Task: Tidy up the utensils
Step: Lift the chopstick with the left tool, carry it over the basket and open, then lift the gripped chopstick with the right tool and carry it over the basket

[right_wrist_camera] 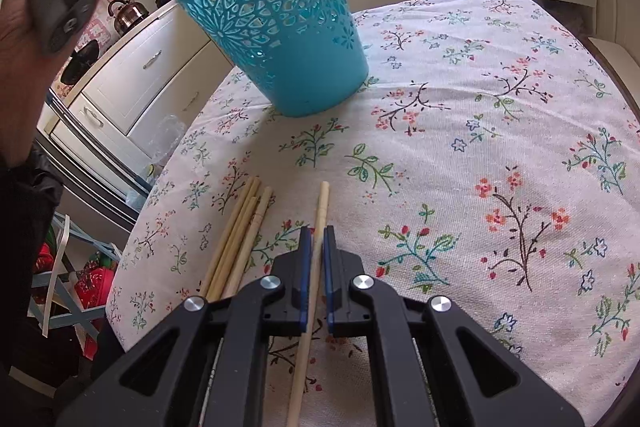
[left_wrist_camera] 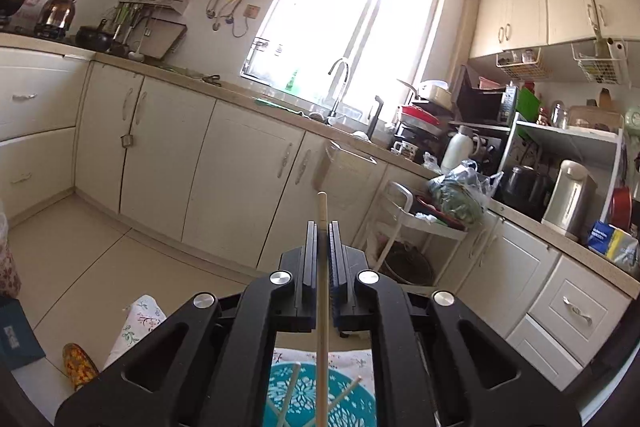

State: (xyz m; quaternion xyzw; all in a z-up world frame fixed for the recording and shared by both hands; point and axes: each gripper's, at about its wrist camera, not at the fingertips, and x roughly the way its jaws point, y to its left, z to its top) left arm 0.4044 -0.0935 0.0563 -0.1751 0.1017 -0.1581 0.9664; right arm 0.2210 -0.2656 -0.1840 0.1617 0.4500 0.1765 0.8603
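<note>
My left gripper (left_wrist_camera: 323, 227) is shut on a wooden chopstick (left_wrist_camera: 322, 267) and holds it upright, high above the teal perforated basket (left_wrist_camera: 304, 393). Two chopsticks (left_wrist_camera: 348, 393) lean inside the basket. In the right wrist view the basket (right_wrist_camera: 276, 15) stands on the floral tablecloth (right_wrist_camera: 480, 131). My right gripper (right_wrist_camera: 317, 233) is shut on a single chopstick (right_wrist_camera: 316, 247) lying on the cloth. A bundle of several chopsticks (right_wrist_camera: 240, 239) lies just left of it. The hand holding the left gripper's handle (right_wrist_camera: 64, 7) shows at the upper left.
Kitchen cabinets (left_wrist_camera: 168, 155), a counter with a sink and tap (left_wrist_camera: 338, 87) and a cluttered shelf (left_wrist_camera: 560, 155) surround the table. A white trolley (left_wrist_camera: 404, 223) stands beyond the table. The table's edge (right_wrist_camera: 132, 235) falls away at the left.
</note>
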